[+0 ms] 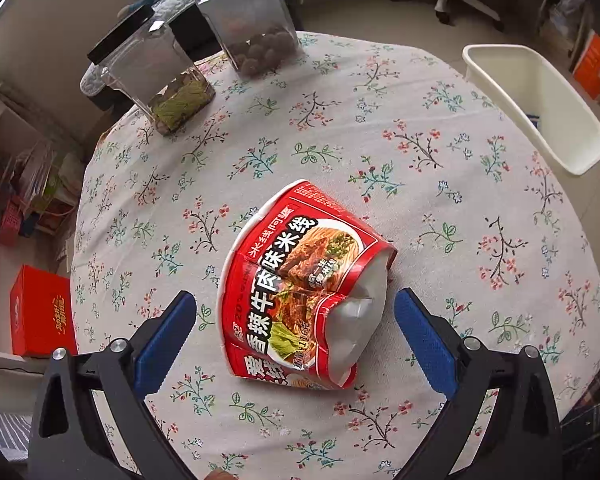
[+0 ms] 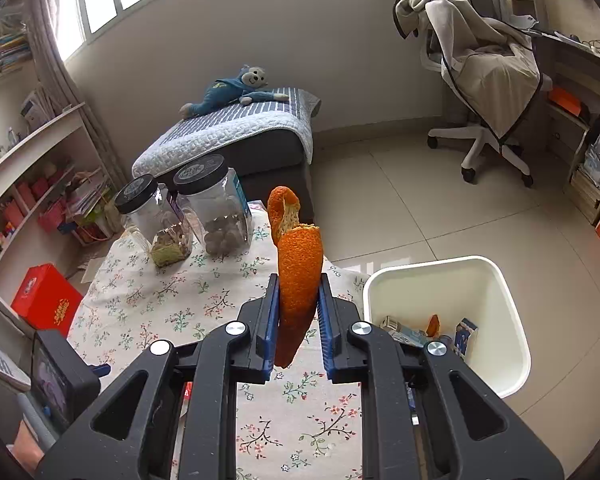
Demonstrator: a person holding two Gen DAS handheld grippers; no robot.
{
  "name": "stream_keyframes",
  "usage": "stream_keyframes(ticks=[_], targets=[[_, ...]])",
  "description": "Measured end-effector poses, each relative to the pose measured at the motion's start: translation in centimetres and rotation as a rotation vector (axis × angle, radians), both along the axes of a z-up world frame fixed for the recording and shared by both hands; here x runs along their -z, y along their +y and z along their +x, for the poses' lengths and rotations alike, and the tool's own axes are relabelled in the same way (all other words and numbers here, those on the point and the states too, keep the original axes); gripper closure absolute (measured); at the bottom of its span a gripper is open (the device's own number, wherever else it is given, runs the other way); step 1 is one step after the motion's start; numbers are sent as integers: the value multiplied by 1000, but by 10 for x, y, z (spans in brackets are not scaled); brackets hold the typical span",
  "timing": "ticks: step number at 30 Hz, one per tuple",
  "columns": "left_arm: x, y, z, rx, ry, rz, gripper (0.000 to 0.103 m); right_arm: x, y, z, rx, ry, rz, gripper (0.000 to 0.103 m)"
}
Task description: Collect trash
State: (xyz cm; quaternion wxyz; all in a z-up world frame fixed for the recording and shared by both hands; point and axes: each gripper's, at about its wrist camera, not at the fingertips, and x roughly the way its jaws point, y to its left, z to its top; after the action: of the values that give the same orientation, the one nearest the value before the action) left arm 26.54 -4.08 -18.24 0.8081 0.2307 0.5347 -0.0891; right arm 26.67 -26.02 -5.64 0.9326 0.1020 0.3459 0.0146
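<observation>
Orange peel [image 2: 299,276] is clamped between the jaws of the right gripper [image 2: 299,320], above the table [image 2: 148,292] edge and just left of the white bin [image 2: 512,320]. The bin stands on the floor beside the table and already holds several scraps, including a small carton and another piece of peel. The left gripper [image 1: 296,304] hangs over the table with jaws spread wide, one finger on each side of the crushed red noodle cup [image 1: 300,292], not touching it. Judgement: collection is partly complete. Remaining steps are dropping the peel into the bin, then gripping and binning the cup. Two lidded jars [image 1: 204,64] are not trash.
</observation>
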Motion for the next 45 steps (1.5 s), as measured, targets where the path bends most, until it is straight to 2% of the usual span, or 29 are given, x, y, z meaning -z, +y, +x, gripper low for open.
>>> stream_keyframes(ticks=[3, 6, 7, 8, 9, 12, 15, 17, 21, 24, 27, 29, 37, 45], targets=[[20, -14, -3, 62, 0, 74, 7, 3, 3, 3, -3, 13, -5, 86], [41, -29, -12, 174, -59, 225, 6, 7, 7, 7, -10, 27, -8, 86], [42, -31, -15, 199, -100, 243, 6, 7, 9, 8, -12, 30, -11, 86], [41, -29, -13, 199, -106, 231, 7, 8, 10, 9, -15, 33, -12, 86], [38, -25, -9, 174, -90, 195, 21, 8, 10, 10, -18, 35, -13, 86], [21, -2, 9, 53, -80, 74, 32, 9, 15, 11, -26, 39, -18, 86], [-8, 34, 25, -113, -75, -139, 41, 11, 19, 12, -41, 46, -24, 86], [-25, 61, 33, -223, -83, -266, 42, 12, 23, 12, -52, 50, -29, 86], [-47, 107, 38, -388, -121, -455, 43, 14, 33, 12, -71, 54, -34, 86], [-59, 126, 38, -451, -124, -597, 43, 13, 41, 12, -85, 51, -34, 86], [-70, 137, 35, -467, -125, -713, 43, 12, 50, 12, -98, 46, -37, 86], [-74, 138, 33, -470, -136, -750, 43, 12, 56, 12, -105, 43, -40, 86], [-96, 137, 28, -466, -210, -774, 43, 13, 62, 14, -117, 40, -45, 86], [-109, 115, 27, -431, -244, -817, 43, 14, 24, 16, -25, 37, -62, 86]])
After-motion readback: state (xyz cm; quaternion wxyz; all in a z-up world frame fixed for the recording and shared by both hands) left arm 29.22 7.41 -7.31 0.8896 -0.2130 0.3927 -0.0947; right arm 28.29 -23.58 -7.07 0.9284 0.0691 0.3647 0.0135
